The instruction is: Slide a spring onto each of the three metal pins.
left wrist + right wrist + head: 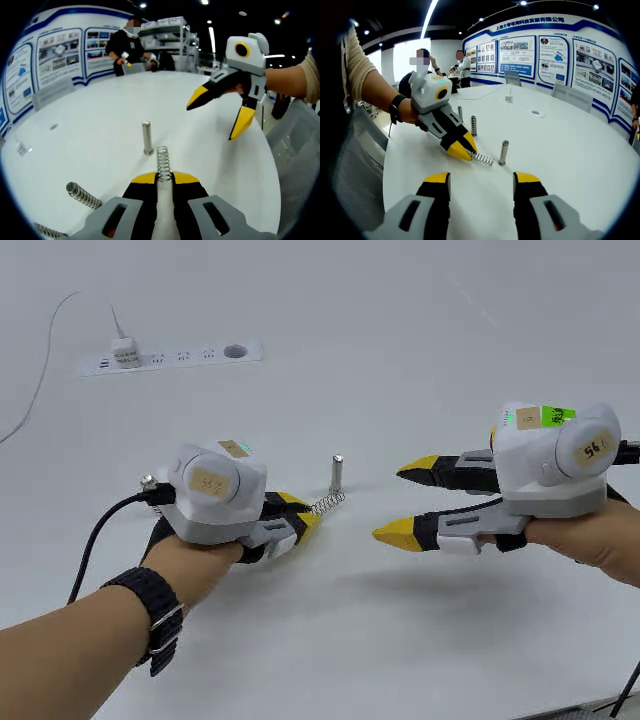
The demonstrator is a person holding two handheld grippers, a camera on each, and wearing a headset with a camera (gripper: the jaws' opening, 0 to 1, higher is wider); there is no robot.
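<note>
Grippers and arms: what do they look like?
Both the left gripper and right gripper have rounded white-grey housings, tan stickers, black fingers with yellow tips. A black cable leaves the left one; a black watch sits on that wrist.

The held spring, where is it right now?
Head view, centre: the spring sticks out of the left hand-held gripper, its tip close beside the upright pin.

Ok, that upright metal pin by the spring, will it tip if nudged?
Possibly: the pin is tall and narrow on a small base, so a sideways nudge from the spring could topple it. It looks like solid metal, so likely stiff. Being round, it would probably roll once down.
</note>
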